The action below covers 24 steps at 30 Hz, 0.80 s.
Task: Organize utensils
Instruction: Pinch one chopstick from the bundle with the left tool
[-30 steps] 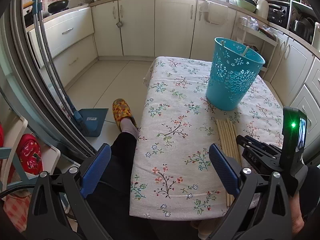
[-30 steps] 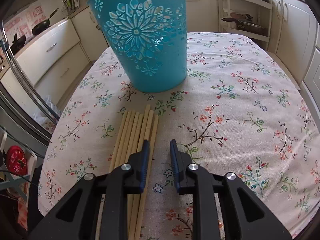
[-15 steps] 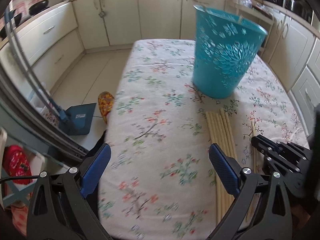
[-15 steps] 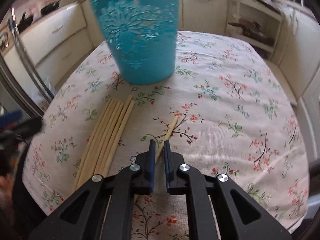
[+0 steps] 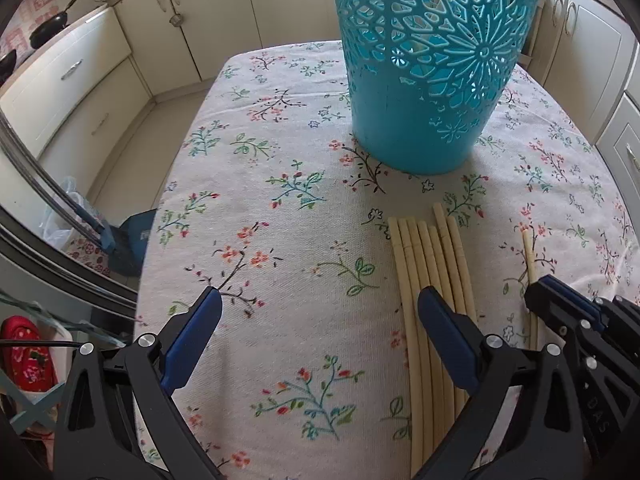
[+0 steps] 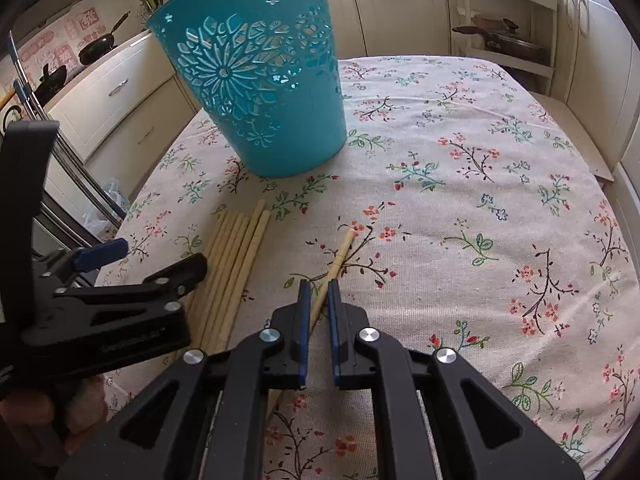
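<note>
Floral tablecloth (image 6: 460, 208) bears one chopstick (image 6: 340, 256) clenched between right gripper (image 6: 318, 292) fingers.

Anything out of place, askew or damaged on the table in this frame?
One chopstick lies apart from the bundle of chopsticks, angled away from it; that is because the right tongs are shut on it. The teal basket stands upright. No damage or spill shows on the tablecloth.

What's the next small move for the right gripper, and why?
Probably lift. The right gripper is shut on a single chopstick, pulled apart from the bundle of chopsticks on the tablecloth. The teal basket stands upright just beyond, so raising the stick toward its rim looks right.
</note>
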Each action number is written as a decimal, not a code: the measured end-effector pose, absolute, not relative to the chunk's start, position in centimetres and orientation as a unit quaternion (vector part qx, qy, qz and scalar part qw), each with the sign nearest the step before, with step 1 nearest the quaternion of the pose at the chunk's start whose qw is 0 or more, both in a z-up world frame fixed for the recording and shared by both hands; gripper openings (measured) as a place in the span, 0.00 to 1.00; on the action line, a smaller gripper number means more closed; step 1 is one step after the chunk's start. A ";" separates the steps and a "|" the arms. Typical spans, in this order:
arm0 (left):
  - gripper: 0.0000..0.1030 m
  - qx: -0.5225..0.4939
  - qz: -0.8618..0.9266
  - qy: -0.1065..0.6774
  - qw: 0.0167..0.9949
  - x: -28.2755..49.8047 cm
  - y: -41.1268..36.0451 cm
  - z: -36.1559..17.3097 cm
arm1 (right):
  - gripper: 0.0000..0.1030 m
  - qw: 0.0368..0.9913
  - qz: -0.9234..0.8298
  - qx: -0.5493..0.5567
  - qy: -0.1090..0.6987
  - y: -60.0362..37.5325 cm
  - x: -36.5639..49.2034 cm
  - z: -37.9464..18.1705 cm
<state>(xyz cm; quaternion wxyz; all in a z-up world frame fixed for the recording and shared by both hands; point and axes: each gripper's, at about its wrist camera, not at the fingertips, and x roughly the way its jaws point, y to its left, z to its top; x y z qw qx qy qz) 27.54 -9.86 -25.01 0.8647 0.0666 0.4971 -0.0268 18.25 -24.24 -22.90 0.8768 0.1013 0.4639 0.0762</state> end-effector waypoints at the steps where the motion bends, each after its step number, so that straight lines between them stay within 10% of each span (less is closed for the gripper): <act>1: 0.92 0.064 -0.026 0.497 0.865 27.6 -9.9 -25.0 | 0.09 0.876 0.077 0.103 0.464 -24.3 18.2 -22.9; 24: 0.91 0.048 -0.033 0.510 0.858 28.8 -9.0 -25.7 | 0.09 0.871 0.085 0.127 0.466 -24.9 18.5 -23.0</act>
